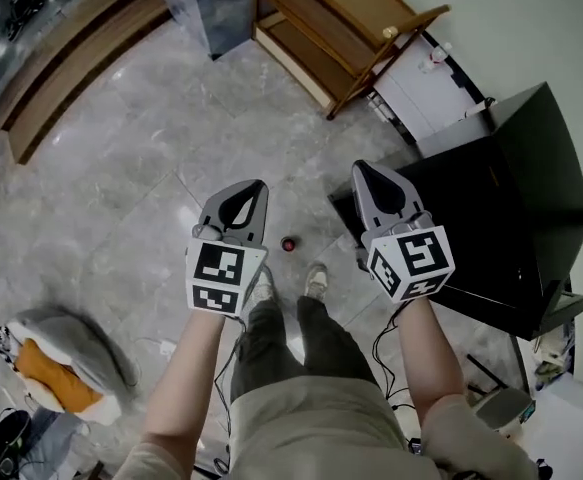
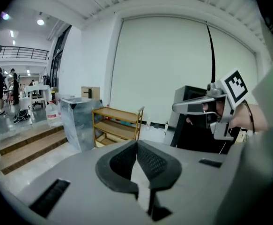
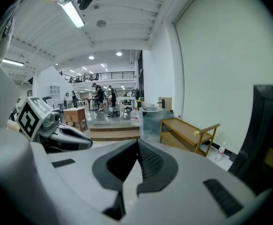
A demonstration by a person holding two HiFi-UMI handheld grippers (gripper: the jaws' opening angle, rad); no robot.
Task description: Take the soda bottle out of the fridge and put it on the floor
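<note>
Head view: left gripper (image 1: 246,196) and right gripper (image 1: 371,180) are both clenched, empty. Soda bottle (image 1: 288,244) sits on the floor (image 1: 151,148) by the fridge (image 1: 511,188).

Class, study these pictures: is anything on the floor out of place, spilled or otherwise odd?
A small red-topped thing, perhaps the soda bottle seen from above, stands alone on the grey floor just ahead of the person's shoes, where it could be kicked. Nothing looks spilled or damaged.
</note>
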